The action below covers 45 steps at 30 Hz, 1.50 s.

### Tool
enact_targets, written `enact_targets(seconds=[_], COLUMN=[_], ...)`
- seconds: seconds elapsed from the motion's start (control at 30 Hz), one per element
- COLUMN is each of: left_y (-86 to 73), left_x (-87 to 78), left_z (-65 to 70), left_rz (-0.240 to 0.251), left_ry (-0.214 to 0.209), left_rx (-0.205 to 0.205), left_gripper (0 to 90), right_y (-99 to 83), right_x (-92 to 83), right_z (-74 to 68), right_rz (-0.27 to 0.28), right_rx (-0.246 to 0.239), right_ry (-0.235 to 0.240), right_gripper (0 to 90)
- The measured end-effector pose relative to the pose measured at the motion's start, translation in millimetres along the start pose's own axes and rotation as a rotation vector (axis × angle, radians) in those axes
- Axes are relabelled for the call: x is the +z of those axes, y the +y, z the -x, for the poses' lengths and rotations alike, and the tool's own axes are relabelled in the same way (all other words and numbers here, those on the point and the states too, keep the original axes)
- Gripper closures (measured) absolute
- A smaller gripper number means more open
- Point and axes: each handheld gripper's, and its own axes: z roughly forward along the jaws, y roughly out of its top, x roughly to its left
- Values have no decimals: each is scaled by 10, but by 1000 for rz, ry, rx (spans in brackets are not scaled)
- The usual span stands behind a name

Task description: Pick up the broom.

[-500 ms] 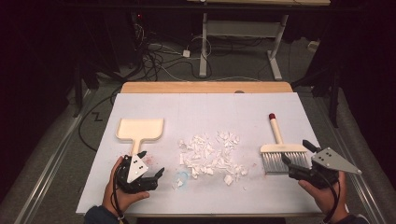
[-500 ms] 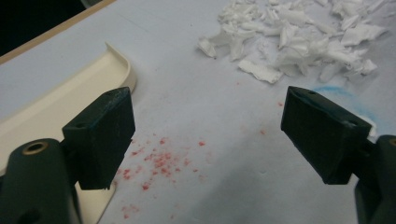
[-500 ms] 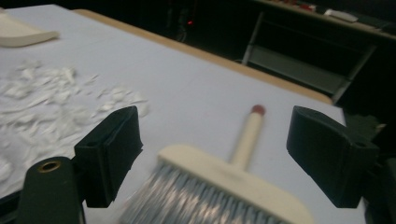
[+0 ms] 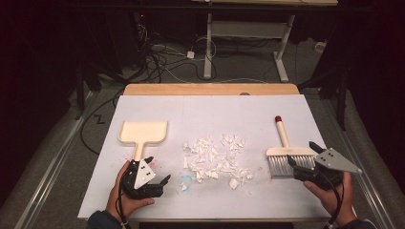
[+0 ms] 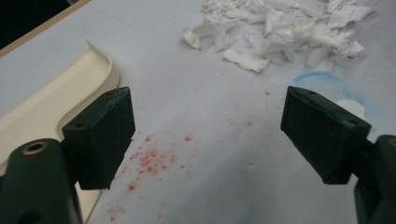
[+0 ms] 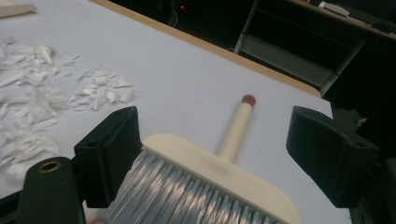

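The right gripper (image 4: 302, 162) has its jaws wide apart around the brush (image 6: 205, 179) bristles, not pressing them. The left gripper (image 4: 157, 172) also has its jaws apart, over bare bench (image 4: 215, 109), just beside the dustpan (image 4: 142, 133) handle. Paper scraps (image 4: 215, 157) lie between brush and dustpan.

Cream dustpan (image 4: 142, 132) flat on the worktop at left, tray toward the far edge, short handle toward the near edge. Cream brush (image 4: 284, 151) flat at right, grey bristles toward the near edge, slim handle with red tip toward the far edge. Torn white paper scraps (image 4: 214, 156) heaped between, slightly scattered.
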Motion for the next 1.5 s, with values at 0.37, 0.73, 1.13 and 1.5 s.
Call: enact_targets(seconds=[0.37, 0.73, 1.13, 1.5], left_y=[-5, -34, -34, -22], left_x=[17, 16, 15, 48], left_z=[-15, -27, -26, -35], left_rz=[-19, -32, -38, -50], left_ry=[-6, -3, -9, -28], left_rx=[-2, 5, 5, -22], left_gripper=[169, 169, 170, 178], right_y=[215, 103, -4, -8], right_x=[679, 1388, 1509, 1504], right_z=[420, 524, 496, 442], right_rz=[-214, -469, -529, -494], right_rx=[126, 285, 290, 279], right_ry=[-51, -15, 32, 35], right_gripper=[197, 351, 632, 711])
